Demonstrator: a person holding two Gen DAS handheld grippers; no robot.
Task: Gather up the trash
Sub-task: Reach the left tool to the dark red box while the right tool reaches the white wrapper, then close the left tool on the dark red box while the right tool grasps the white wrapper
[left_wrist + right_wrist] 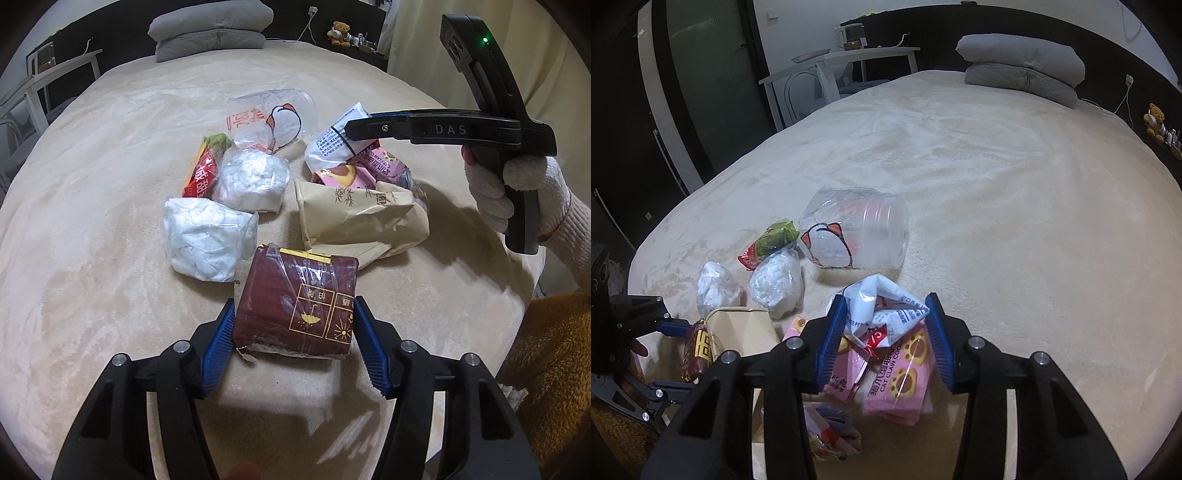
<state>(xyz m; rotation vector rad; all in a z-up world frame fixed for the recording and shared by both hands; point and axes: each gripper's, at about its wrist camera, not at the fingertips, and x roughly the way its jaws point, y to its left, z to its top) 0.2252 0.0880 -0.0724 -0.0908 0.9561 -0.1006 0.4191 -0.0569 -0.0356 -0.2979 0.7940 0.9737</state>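
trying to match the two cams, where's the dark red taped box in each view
Left wrist view: dark red taped box sits low centre, between the left gripper pads.
Right wrist view: the box shows at the lower left edge, beside the tan paper bag.
Shared landmark: the clear plastic cup lying on its side.

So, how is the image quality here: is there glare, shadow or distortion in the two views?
Left wrist view: sharp, strong fisheye bending of the bed, glare on the tape of the dark red packet, soft shadow under the left tongs. Right wrist view: dimmer, dark corners, sheen on the clear plastic tub.
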